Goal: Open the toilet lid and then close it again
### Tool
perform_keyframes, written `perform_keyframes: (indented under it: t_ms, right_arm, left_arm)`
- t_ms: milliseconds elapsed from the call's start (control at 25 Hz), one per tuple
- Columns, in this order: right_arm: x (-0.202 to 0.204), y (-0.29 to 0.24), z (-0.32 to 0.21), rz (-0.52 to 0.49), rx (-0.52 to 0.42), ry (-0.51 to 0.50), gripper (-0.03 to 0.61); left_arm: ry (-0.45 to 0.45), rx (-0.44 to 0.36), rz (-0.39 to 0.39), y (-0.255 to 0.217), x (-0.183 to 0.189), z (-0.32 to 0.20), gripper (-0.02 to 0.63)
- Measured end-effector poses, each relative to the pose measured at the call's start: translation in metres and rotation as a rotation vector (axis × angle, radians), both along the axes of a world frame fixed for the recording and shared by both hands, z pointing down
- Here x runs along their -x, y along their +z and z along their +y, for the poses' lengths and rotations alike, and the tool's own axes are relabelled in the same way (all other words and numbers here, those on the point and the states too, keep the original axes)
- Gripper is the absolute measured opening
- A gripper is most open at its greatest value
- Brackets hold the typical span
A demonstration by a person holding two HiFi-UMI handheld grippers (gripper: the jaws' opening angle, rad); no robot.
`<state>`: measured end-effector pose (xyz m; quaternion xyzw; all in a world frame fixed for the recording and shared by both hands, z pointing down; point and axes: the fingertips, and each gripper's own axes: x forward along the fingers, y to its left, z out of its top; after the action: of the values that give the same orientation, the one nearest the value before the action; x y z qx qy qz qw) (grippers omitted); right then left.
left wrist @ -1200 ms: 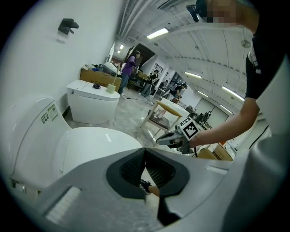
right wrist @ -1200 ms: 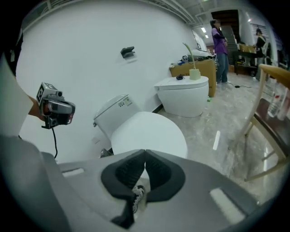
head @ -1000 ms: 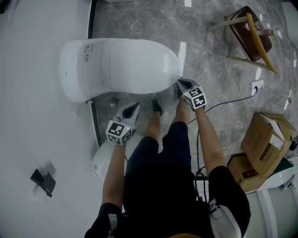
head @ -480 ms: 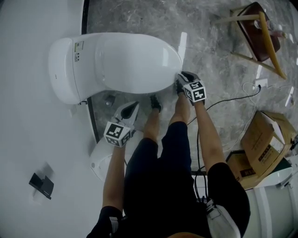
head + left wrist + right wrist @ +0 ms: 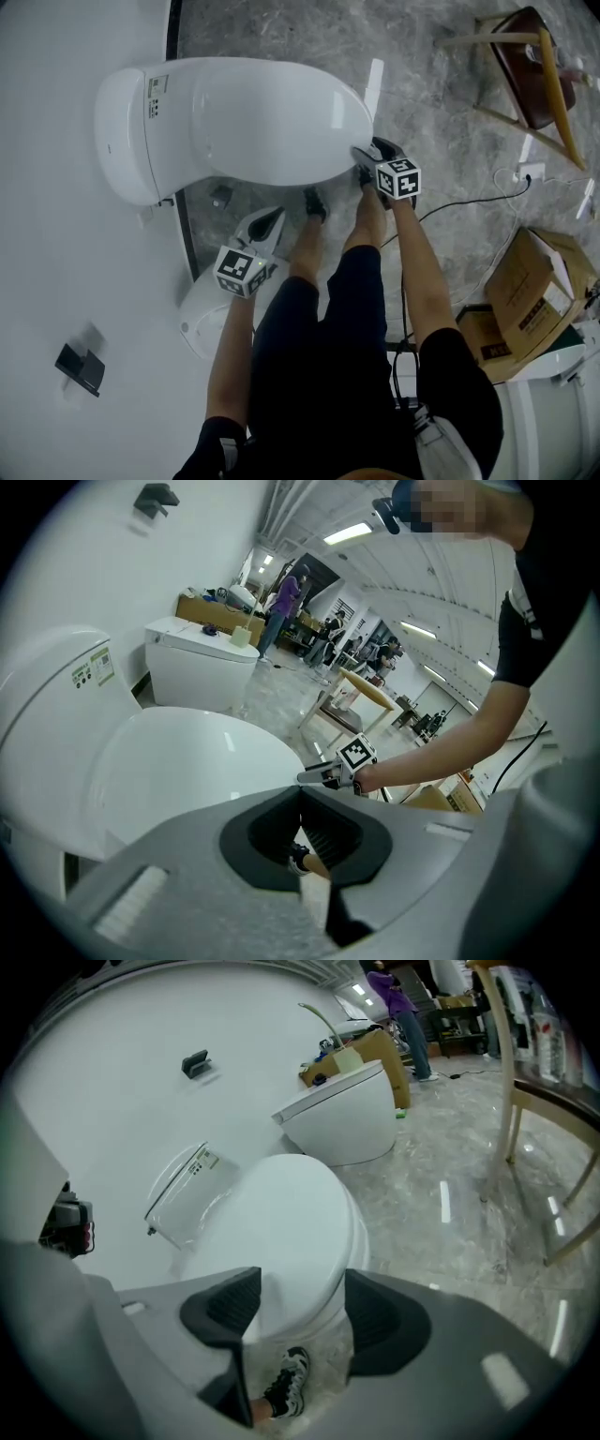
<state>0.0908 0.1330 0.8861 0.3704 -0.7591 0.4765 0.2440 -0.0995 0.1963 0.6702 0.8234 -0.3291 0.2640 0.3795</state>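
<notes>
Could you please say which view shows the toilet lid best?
Head view: the closed toilet lid shows almost whole from above. The right gripper view shows most, its front edge between the just-opened right tongs; the left gripper view shows it partly behind the shut left tongs.

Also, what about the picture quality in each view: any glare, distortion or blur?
Head view: bright streaks of glare lie on the glossy grey marbled floor, and the white toilet lid shows soft highlights. Left gripper view: strong fisheye bending and dark corners. Right gripper view: the same bending, which curves the pale wooden chair leg.
</notes>
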Motion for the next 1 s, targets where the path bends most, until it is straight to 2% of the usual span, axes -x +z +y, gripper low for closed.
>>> perform_keyframes:
  t_ms: [160, 360, 480, 1000]
  right_arm:
    - [0.003, 0.0, -0.002, -0.018, -0.003, 0.008, 0.279]
    - [0.002, -0.006, -0.001, -0.092, 0.047, 0.063, 0.279]
    - [0.002, -0.01, -0.001, -0.103, 0.057, 0.069, 0.279]
    - [-0.005, -0.034, -0.004, -0.093, 0.046, 0.068, 0.201]
  left_arm:
    - [-0.002, 0.006, 0.009, 0.004, -0.005, 0.001, 0.009]
    - [0.0, 0.02, 0.022, 0.008, -0.013, 0.007, 0.009]
    - [-0.001, 0.026, 0.026, 0.009, -0.016, 0.008, 0.009]
    - [-0.032, 0.03, 0.051, 0.007, -0.018, 0.002, 0.009]
